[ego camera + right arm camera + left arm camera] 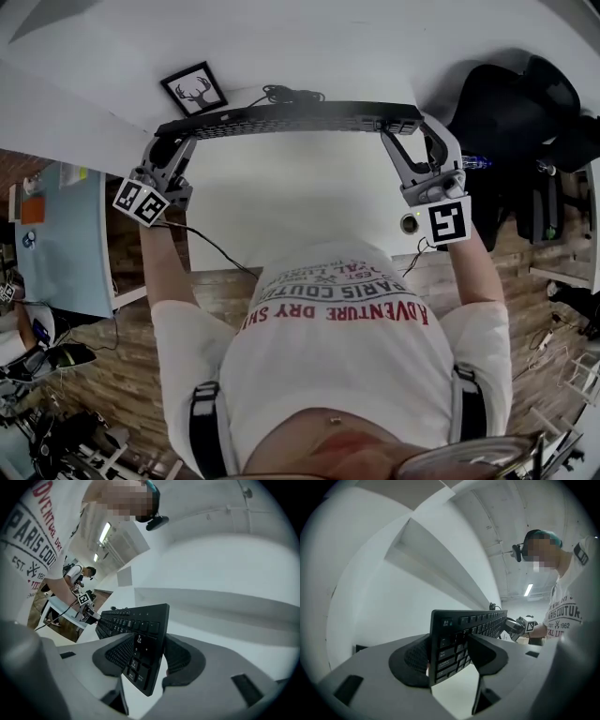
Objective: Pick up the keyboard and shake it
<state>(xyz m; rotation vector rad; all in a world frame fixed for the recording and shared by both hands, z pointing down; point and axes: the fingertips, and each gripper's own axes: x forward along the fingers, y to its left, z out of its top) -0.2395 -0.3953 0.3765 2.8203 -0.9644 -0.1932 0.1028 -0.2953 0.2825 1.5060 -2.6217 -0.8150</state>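
- Black keyboard point(286, 119) is held at both short ends, turned up on its long edge above the white table point(281, 216).
- Its left end is clamped by the left gripper point(449, 654), with one pad pressed on the keys and the other on the back.
- Its right end is gripped in the same way by the right gripper point(149, 660), the jaws closed on the end keys.
- A framed deer picture point(193, 90) is seen just beyond the keyboard's left end, and a coiled cable point(286, 94) behind its middle.
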